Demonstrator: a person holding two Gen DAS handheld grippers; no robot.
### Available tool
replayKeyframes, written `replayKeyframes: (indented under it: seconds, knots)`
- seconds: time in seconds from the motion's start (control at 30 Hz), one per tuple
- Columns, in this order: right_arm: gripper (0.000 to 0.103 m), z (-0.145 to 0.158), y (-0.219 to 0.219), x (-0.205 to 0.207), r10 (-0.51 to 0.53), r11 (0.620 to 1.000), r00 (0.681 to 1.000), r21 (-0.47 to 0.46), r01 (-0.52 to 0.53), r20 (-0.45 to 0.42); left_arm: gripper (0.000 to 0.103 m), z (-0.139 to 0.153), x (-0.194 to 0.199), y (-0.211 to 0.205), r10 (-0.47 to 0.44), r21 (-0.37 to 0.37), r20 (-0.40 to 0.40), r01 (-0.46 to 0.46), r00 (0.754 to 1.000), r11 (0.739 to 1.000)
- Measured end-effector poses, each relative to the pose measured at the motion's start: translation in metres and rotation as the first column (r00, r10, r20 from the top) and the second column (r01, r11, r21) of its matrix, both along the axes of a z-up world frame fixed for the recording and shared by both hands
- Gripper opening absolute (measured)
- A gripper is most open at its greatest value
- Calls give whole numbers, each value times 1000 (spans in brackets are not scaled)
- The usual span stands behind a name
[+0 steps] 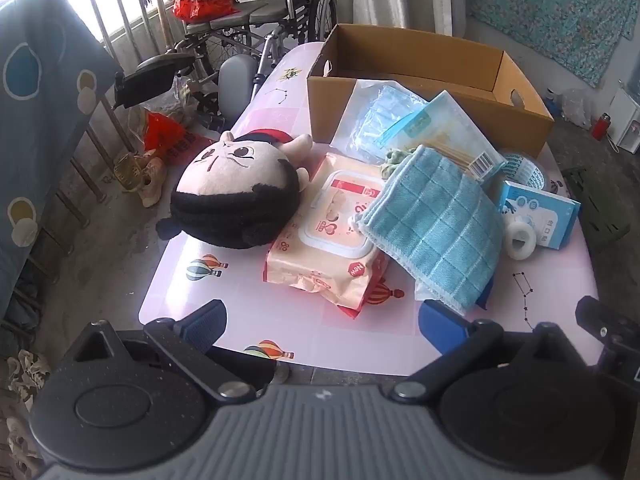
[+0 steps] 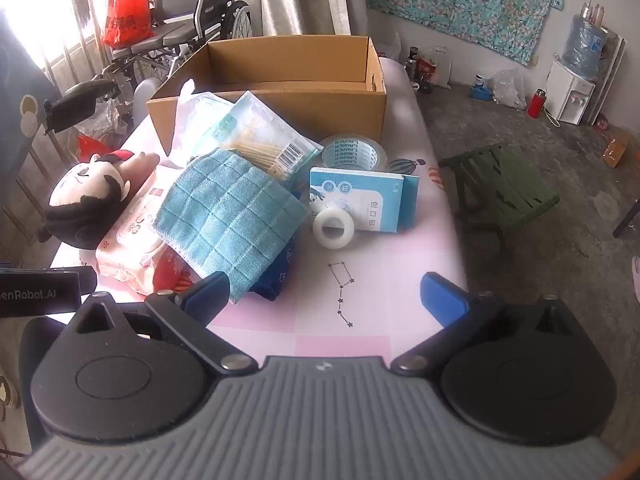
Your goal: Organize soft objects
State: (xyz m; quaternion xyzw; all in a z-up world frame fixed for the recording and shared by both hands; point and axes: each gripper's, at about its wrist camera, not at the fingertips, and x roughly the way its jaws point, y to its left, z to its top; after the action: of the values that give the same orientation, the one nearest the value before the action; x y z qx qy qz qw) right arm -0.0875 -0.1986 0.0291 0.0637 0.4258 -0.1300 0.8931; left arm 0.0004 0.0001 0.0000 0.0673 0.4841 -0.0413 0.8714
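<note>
A plush doll [image 1: 236, 188] with black hair lies on the pink table [image 1: 248, 292], left of a pink wet-wipes pack [image 1: 332, 240]. A folded teal cloth [image 1: 436, 220] lies across the pack and a pile of bags. The doll [image 2: 88, 200], wipes pack [image 2: 128, 248] and cloth [image 2: 232, 220] also show in the right wrist view. An open cardboard box [image 1: 428, 76] stands behind them. My left gripper [image 1: 324, 324] is open and empty, near the table's front edge. My right gripper [image 2: 326, 300] is open and empty, over the table right of the cloth.
A bag of face masks [image 1: 384, 116], a cotton-swab pack [image 1: 452, 136], clear tape roll [image 2: 354, 152], white tape roll [image 2: 333, 229] and a blue-white box [image 2: 362, 200] lie around the cloth. A wheelchair [image 1: 256, 36] stands left behind; a green stool [image 2: 504, 192] stands on the floor right.
</note>
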Motion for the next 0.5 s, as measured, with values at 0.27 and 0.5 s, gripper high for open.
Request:
replayKeyframes:
  seconds: [0.27, 0.5]
  knots:
    - [102, 1, 0, 0, 0, 1000, 1000, -2, 0, 7, 103, 1, 0, 1, -2, -4, 6, 2, 1000, 1000]
    - [102, 1, 0, 1, -13, 1000, 1000, -22, 13, -4, 103, 0, 1, 1, -10, 4, 13, 9, 1000, 1000]
